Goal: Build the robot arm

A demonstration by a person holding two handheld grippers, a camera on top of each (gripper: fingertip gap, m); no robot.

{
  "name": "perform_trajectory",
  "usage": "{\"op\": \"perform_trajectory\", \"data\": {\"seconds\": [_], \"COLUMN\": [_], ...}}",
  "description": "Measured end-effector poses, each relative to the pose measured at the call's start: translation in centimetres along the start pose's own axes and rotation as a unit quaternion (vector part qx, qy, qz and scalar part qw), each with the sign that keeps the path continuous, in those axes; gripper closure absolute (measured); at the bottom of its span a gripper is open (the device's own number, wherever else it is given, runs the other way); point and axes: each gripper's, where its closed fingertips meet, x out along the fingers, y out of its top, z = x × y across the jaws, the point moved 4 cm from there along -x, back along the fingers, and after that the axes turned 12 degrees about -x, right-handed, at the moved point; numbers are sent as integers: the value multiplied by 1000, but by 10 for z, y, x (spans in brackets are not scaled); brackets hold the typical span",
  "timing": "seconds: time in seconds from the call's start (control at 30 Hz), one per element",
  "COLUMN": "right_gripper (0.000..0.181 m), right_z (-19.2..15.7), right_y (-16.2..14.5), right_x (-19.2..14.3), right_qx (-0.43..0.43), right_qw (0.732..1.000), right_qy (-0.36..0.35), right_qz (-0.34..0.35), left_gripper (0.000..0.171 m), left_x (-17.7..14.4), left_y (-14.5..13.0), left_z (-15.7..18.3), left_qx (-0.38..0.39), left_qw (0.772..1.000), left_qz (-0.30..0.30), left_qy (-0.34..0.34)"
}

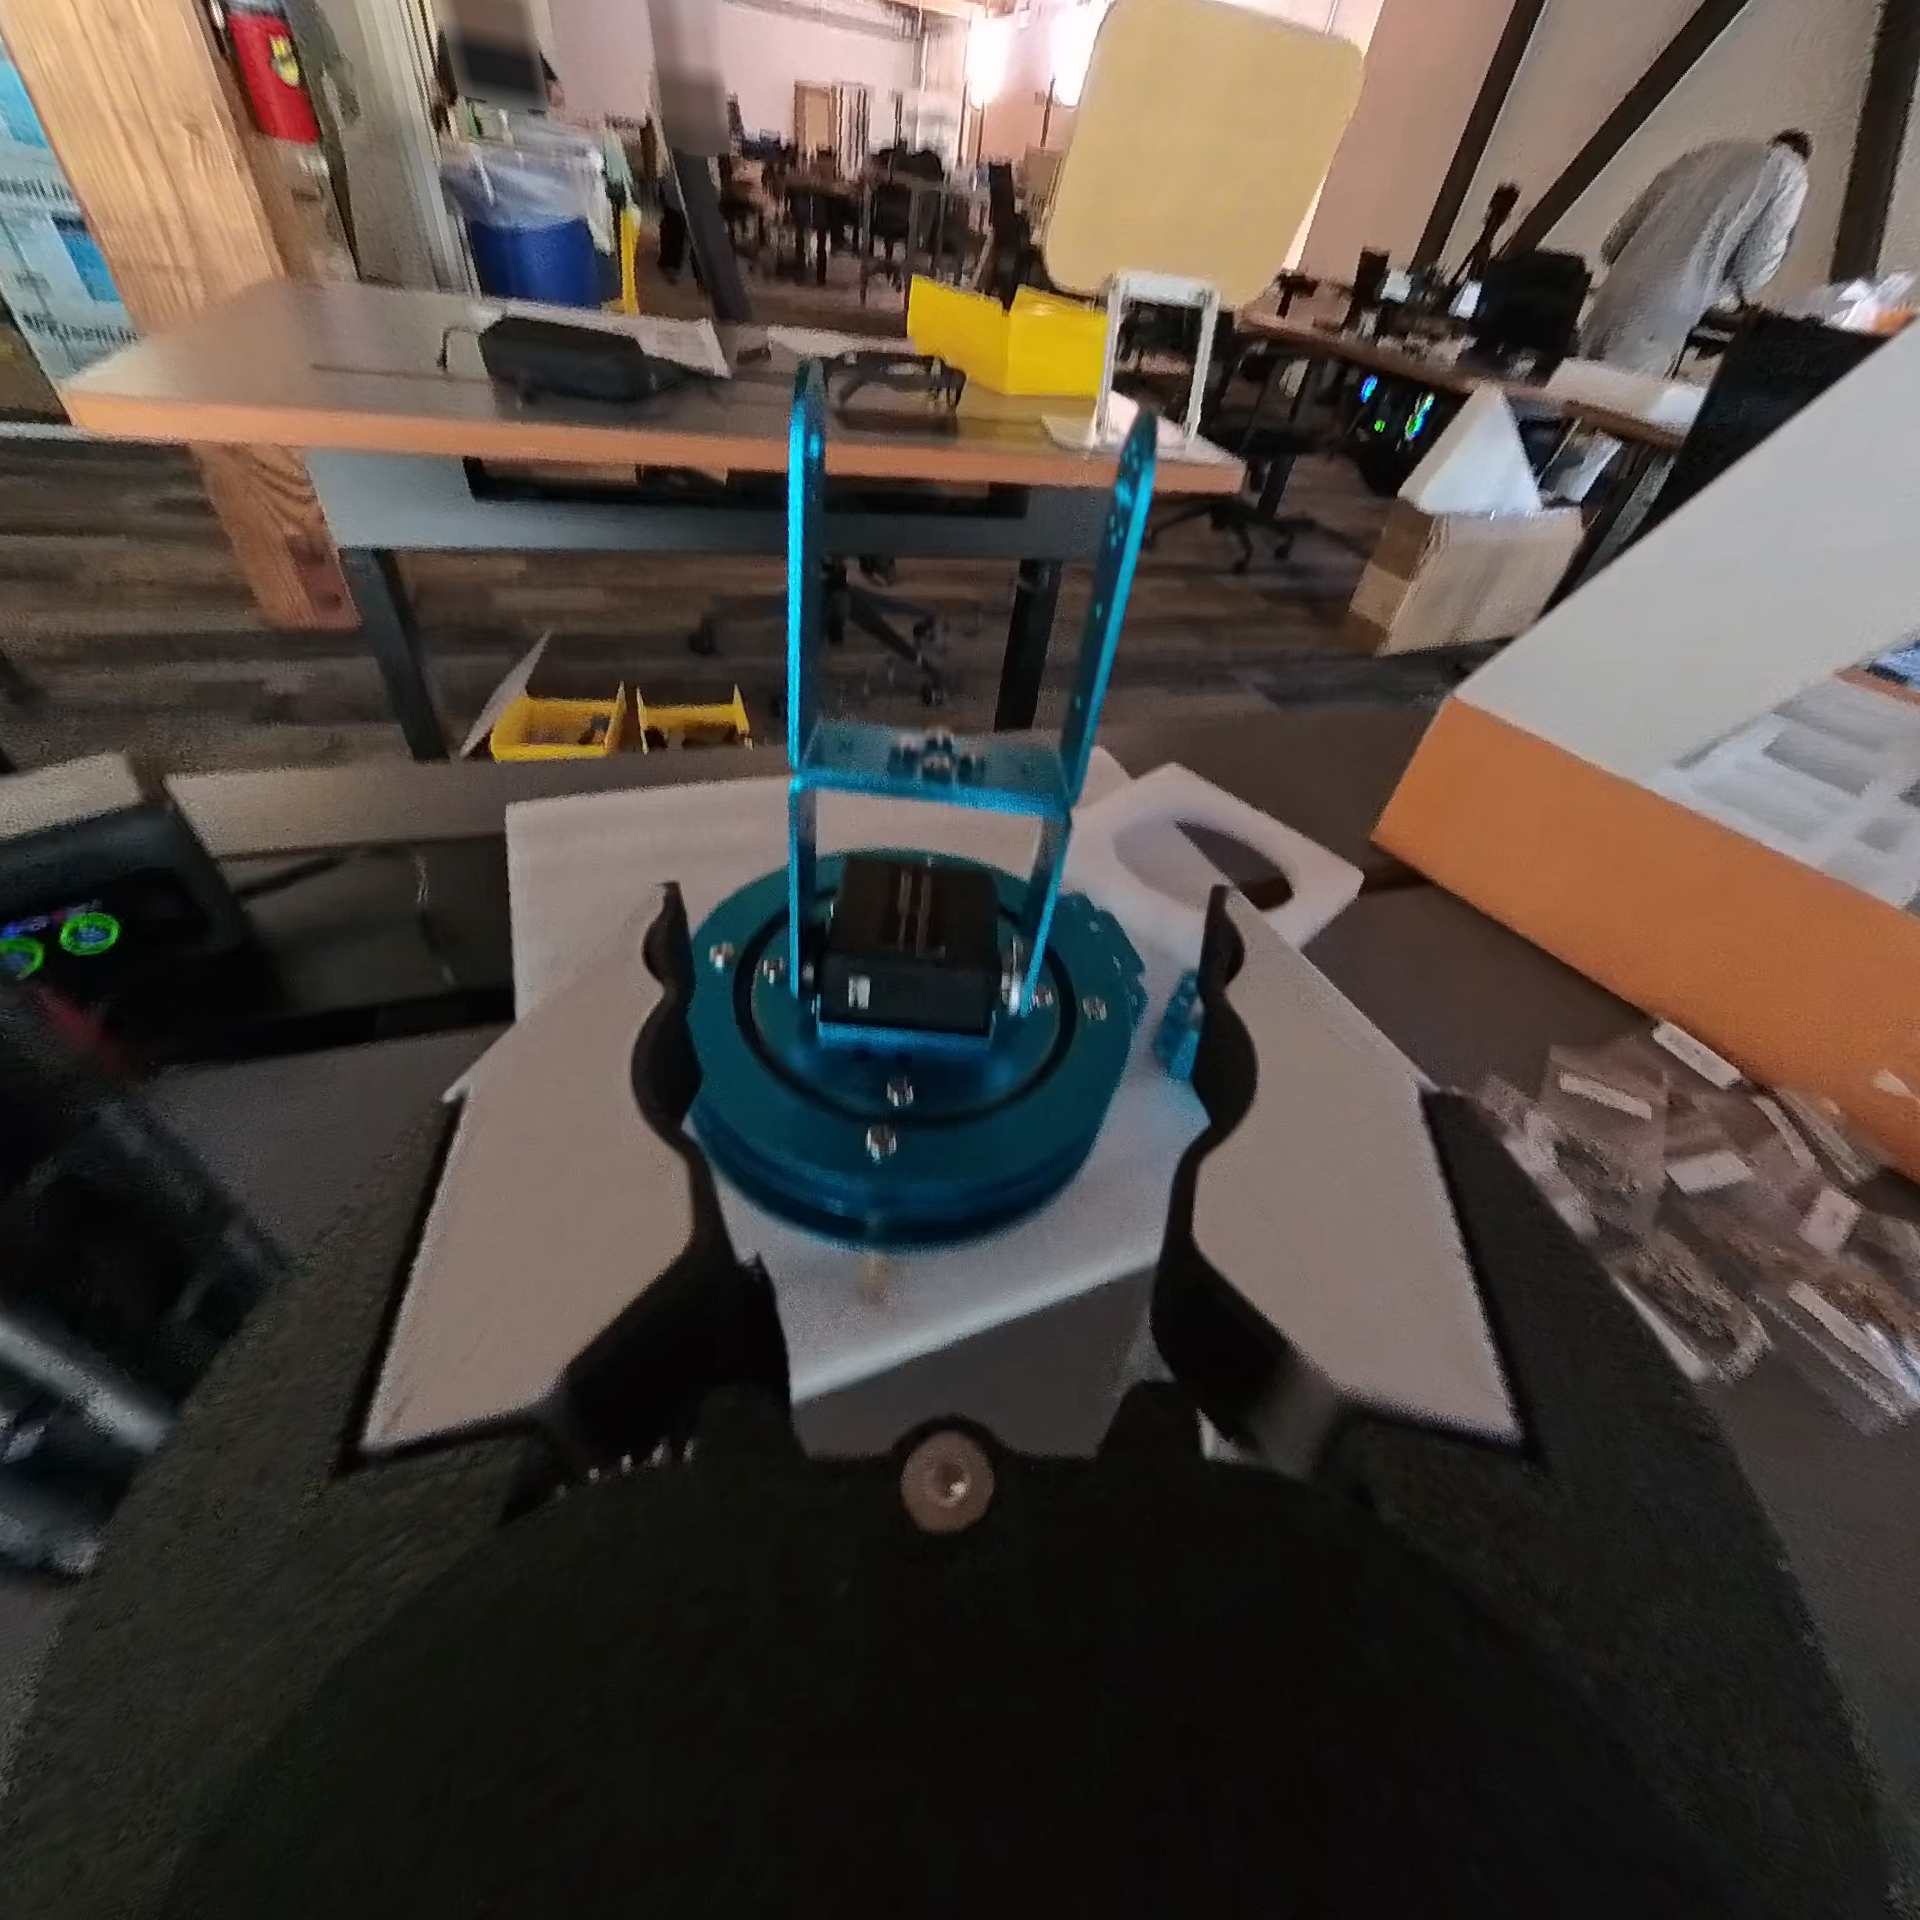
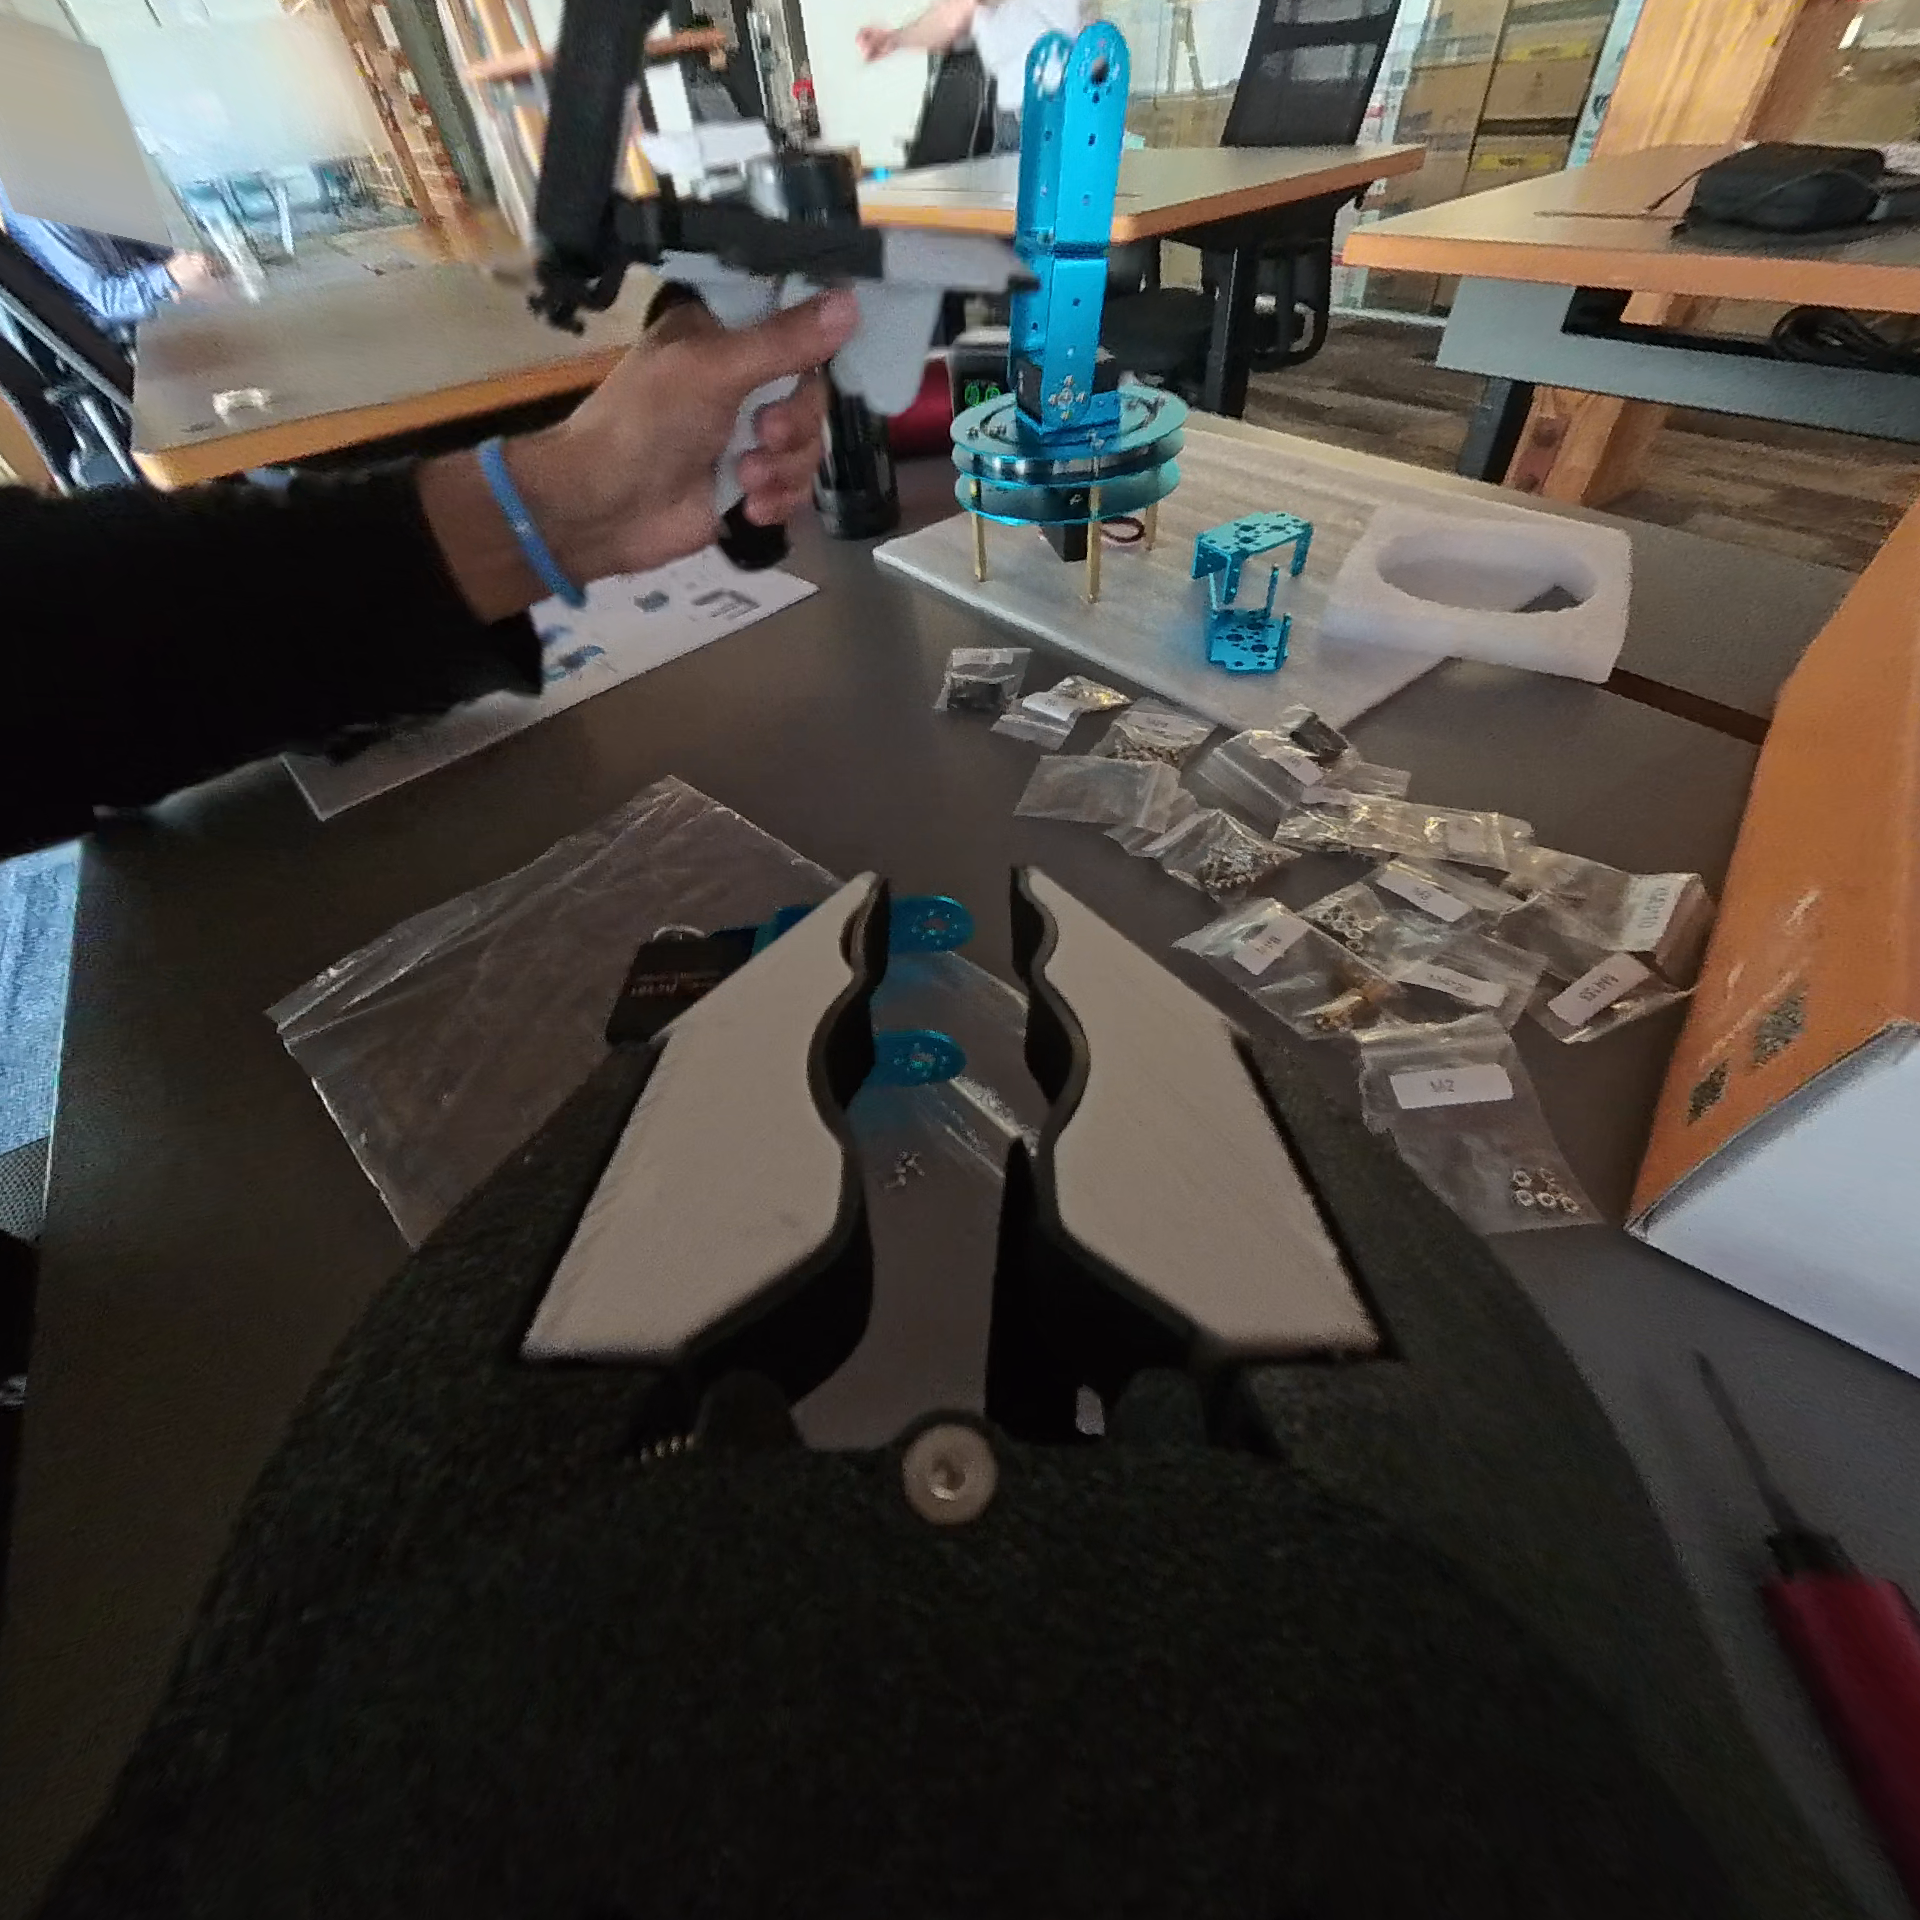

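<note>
On the dark worktop (image 2: 831,727) our left tool (image 1: 940,914) gapes wide around the blue turntable base (image 1: 904,1122) without touching, while our right tool (image 2: 948,894), slightly parted and empty, hovers over blue servo horns (image 2: 920,1060) in a clear bag (image 2: 499,977).

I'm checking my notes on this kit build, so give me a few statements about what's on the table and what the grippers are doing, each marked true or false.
1. The left gripper is open around the blue round base. True.
2. The right gripper grips a screwdriver. False: it is open, above a clear plastic bag.
3. The blue tower lies flat. False: it stands upright.
4. Small bags of screws lie beside an orange box. True.
</note>
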Motion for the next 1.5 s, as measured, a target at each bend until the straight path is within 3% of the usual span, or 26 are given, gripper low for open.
{"op": "perform_trajectory", "data": {"seconds": [0.2, 0.27, 0.57, 0.77, 1.2, 1.37, 1.5], "right_gripper": [160, 160, 160, 161, 160, 155, 125], "right_z": [-12, -16, -22, -23, -21, -15, -6], "right_y": [-10, -9, -4, -4, -6, 18, 71], "right_x": [0, 0, -3, -3, 3, 14, 48], "right_qx": [-30, -23, -31, -37, -31, -6, 6], "right_qw": [999, 999, 999, 999, 998, 997, 993], "right_qy": [14, 25, 35, 33, 41, 75, 117], "right_qz": [-22, -16, -7, -9, -18, 0, -5], "left_gripper": [78, 107, 108, 109, 109, 109, 109], "left_x": [41, 47, 49, 48, 42, 18, -15], "left_y": [-1, -7, -5, -5, 9, 21, 29], "left_z": [-7, -7, -5, 7, 11, 28, 50], "left_qx": [50, 85, 111, 144, 120, 127, 139], "left_qw": [998, 996, 991, 987, 991, 991, 990], "left_qz": [2, -9, -60, -64, -58, -37, -30], "left_qy": [27, 24, 36, 38, 22, 3, -12]}}
